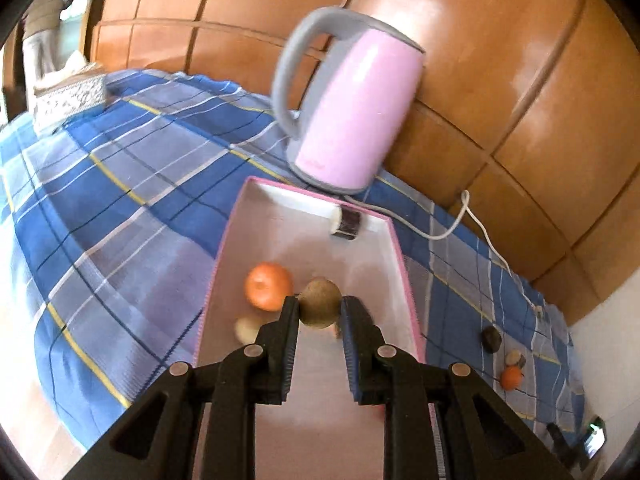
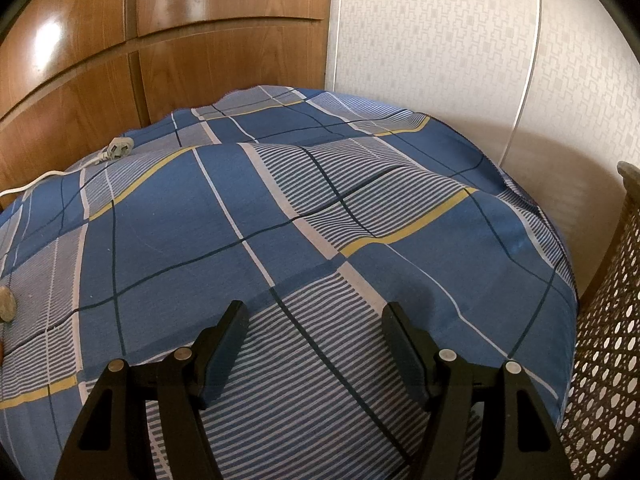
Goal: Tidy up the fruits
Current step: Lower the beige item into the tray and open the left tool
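Note:
My left gripper (image 1: 319,305) is shut on a round brown-green fruit (image 1: 320,294), held above the pink-rimmed box (image 1: 222,240). Inside the box lie an orange (image 1: 267,286), a pale fruit (image 1: 247,328) partly hidden by my finger, and a dark cylindrical piece (image 1: 347,222) at the far wall. On the cloth to the right lie a dark fruit (image 1: 491,338), a pale brown one (image 1: 515,359) and a small orange (image 1: 511,378). My right gripper (image 2: 314,312) is open over the blue checked cloth (image 2: 280,208), with nothing between its fingers.
A pink kettle (image 1: 352,112) stands just behind the box, and its white cable (image 1: 472,216) runs to a plug (image 2: 118,148) on the cloth. A patterned tissue box (image 1: 70,96) sits far left. A wicker basket (image 2: 604,360) stands beyond the table's right edge. Wooden panels back the table.

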The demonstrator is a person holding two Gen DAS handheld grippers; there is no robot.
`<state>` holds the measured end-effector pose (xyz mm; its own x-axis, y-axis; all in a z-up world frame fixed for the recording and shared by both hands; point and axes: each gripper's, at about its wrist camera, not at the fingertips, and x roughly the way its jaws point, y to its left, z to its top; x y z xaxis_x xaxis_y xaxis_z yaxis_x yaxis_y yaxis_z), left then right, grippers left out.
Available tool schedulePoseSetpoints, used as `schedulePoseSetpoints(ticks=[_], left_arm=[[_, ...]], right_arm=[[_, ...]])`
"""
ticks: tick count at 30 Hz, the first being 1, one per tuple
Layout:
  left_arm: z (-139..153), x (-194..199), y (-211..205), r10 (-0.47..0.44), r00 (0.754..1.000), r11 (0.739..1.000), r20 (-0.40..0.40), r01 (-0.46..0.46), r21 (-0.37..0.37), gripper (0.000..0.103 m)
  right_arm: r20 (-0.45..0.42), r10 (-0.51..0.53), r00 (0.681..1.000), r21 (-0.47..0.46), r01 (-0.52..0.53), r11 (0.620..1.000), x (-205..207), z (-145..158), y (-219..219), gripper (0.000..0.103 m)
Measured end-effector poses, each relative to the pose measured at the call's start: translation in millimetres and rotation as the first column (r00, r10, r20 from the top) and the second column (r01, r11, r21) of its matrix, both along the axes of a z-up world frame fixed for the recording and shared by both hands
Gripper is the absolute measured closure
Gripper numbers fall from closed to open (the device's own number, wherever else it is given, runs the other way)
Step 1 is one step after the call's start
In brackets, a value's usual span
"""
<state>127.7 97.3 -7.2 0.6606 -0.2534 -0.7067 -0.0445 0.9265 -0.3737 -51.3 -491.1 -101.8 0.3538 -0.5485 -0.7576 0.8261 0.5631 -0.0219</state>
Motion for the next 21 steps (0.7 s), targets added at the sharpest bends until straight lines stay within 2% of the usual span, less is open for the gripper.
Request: schedulePoseSetpoints(ticks=[6, 12, 17, 21], left_arm=[[-3.9, 12.5, 7.4, -0.007, 1.000, 0.999, -0.019, 0.006, -0.053, 0.082], [-5.0, 43.1, 5.4, 0.009, 0.999, 0.994, -0.034, -0.012, -0.112, 0.081], [-14.3, 68.1, -3.5, 0.014, 0.998, 0.996, -0.064, -0.019, -0.085, 0.081], [-21.1, 75.3, -10.5, 0.039, 0.997, 0.999, -0.072, -0.041, -0.025, 0.075]], right_arm=[[-0.011, 0.000, 1.000, -0.008, 0.000, 1.000, 2.2, -0.1, 0.8, 0.033], [-0.010, -0.001, 1.000, -0.008, 0.001, 1.000, 2.4, -0.2, 1.4, 0.033], [-0.010, -0.001, 1.000, -0.008, 0.001, 1.000, 2.3, -0.2, 1.7, 0.033], [-0.010, -0.001, 1.000, -0.008, 0.000, 1.000, 2.4, -0.1, 1.7, 0.033]])
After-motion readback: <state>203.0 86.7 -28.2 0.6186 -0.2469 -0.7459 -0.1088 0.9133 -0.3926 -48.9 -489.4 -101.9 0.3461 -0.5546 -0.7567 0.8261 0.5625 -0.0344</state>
